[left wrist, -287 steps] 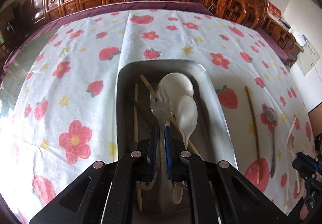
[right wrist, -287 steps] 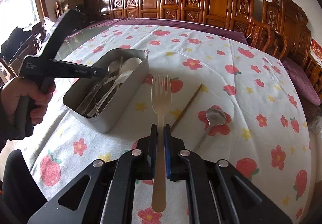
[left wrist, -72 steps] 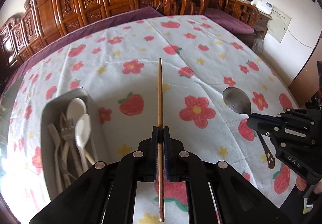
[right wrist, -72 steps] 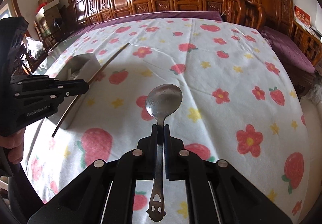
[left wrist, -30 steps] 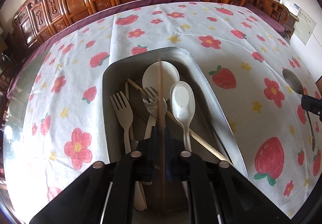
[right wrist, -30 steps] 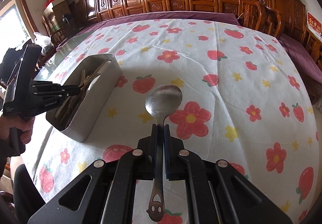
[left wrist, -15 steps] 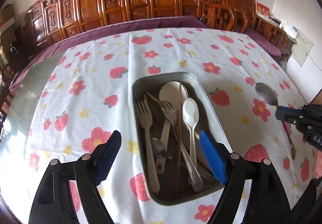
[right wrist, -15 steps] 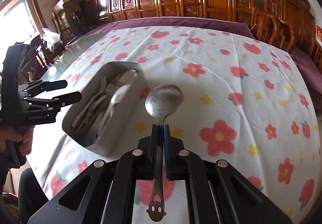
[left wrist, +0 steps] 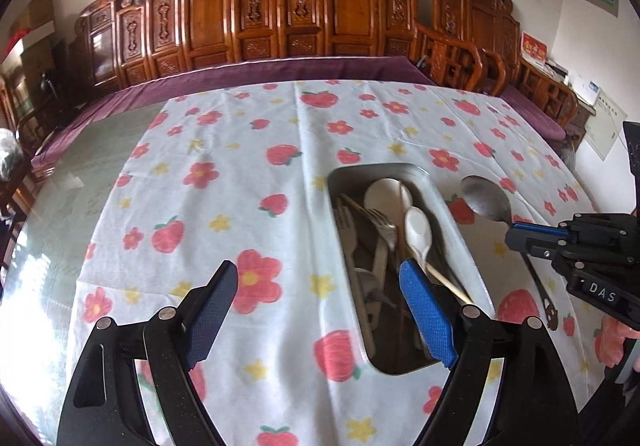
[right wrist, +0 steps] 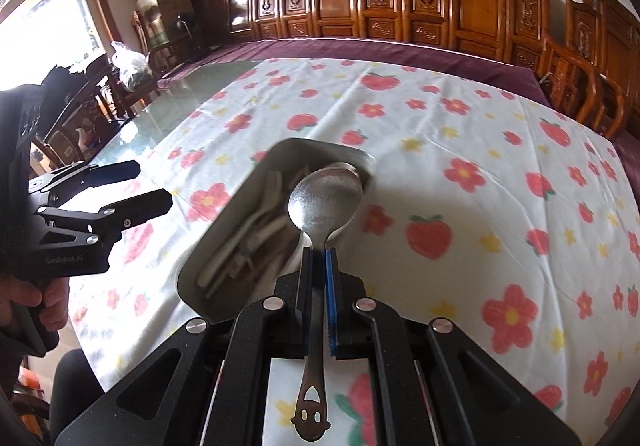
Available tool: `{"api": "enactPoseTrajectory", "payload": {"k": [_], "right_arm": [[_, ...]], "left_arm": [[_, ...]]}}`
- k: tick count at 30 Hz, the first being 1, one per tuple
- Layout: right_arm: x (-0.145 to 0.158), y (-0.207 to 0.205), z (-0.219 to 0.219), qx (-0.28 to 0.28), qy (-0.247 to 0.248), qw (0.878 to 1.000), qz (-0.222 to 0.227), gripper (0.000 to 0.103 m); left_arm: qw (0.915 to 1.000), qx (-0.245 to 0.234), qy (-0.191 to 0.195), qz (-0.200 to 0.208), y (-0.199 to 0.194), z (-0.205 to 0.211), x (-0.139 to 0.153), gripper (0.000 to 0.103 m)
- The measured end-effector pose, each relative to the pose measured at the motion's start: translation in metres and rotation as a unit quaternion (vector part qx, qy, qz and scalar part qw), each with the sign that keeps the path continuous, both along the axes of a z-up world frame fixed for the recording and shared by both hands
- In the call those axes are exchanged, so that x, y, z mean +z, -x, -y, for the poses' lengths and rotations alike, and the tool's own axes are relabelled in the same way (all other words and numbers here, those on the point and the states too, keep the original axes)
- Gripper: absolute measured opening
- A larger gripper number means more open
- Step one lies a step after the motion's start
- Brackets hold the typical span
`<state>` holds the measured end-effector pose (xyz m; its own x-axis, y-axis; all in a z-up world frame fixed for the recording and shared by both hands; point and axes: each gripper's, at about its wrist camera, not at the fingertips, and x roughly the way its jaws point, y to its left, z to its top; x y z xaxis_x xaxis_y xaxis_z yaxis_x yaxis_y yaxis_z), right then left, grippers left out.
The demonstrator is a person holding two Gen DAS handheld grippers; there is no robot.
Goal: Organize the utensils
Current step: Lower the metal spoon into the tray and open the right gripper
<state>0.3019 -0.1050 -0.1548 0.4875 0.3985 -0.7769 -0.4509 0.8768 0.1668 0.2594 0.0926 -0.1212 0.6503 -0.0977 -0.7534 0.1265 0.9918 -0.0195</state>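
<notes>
Right gripper (right wrist: 319,258) clamped a steel spoon (right wrist: 324,201), bowl over the grey metal tray (right wrist: 224,221) of utensils; left gripper (right wrist: 156,185) gaped empty.

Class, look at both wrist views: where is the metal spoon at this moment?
The metal spoon is clamped by its handle in the right gripper, its bowl held over the metal tray's right edge; in the left wrist view it shows right of the tray.
</notes>
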Motion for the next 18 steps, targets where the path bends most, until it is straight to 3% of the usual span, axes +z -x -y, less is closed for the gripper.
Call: {"api": "enactPoseTrajectory", "payload": {"k": [11,18], "right_arm": [[-0.02,-0.038,-0.05,-0.005,-0.014,0.999,-0.036,0.007],[-0.041,-0.053,-0.068,-0.018,0.009,0.999,-0.049,0.007]], "left_arm": [[0.9997,0.023,-0.002,0.012,0.005,-0.029,0.006,0.08],[0.999,0.04,0.0,0.019,0.006,-0.04,0.007,0.08]]}}
